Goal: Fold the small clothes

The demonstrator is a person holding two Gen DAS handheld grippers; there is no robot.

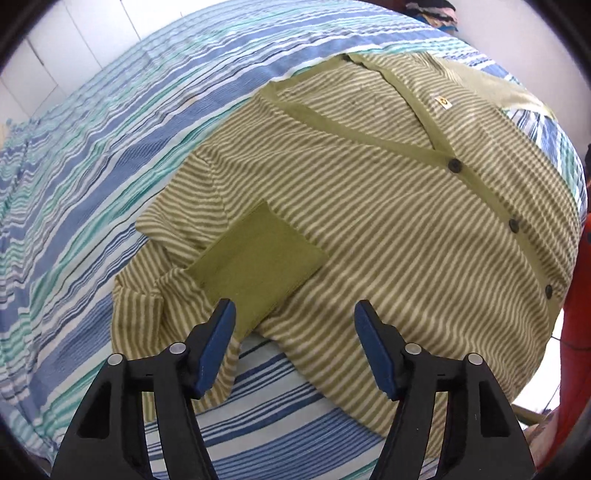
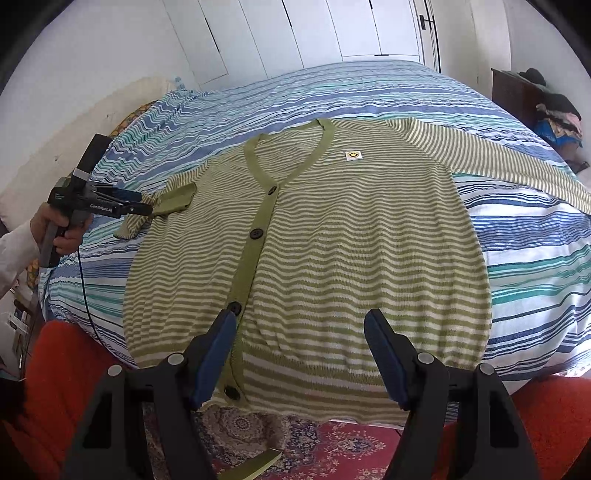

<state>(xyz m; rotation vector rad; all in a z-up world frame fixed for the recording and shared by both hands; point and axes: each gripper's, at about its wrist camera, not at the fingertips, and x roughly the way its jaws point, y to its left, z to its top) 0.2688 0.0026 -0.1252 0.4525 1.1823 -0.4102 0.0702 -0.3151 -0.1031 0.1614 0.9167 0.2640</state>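
Observation:
A green-and-cream striped cardigan [image 2: 332,240] lies buttoned and face up on the striped bed sheet [image 2: 369,88]. In the right wrist view its left sleeve is folded inward, with the plain green cuff [image 2: 177,199] resting on the chest. The other sleeve [image 2: 498,158] stretches out to the right. My left gripper [image 1: 295,317] hovers open just above the cardigan [image 1: 369,221], at the near edge of the cuff [image 1: 255,254], with no cloth pinched between its pads. From the right wrist view the left gripper [image 2: 142,205] sits beside the cuff. My right gripper [image 2: 301,325] stands open over the hem, empty.
A hand [image 2: 62,236] holds the left gripper's handle at the bed's left side. White wardrobe doors [image 2: 295,33] stand behind the bed. A dark cabinet with piled clothes [image 2: 554,110] is at the far right. A patterned rug [image 2: 295,443] lies below the near bed edge.

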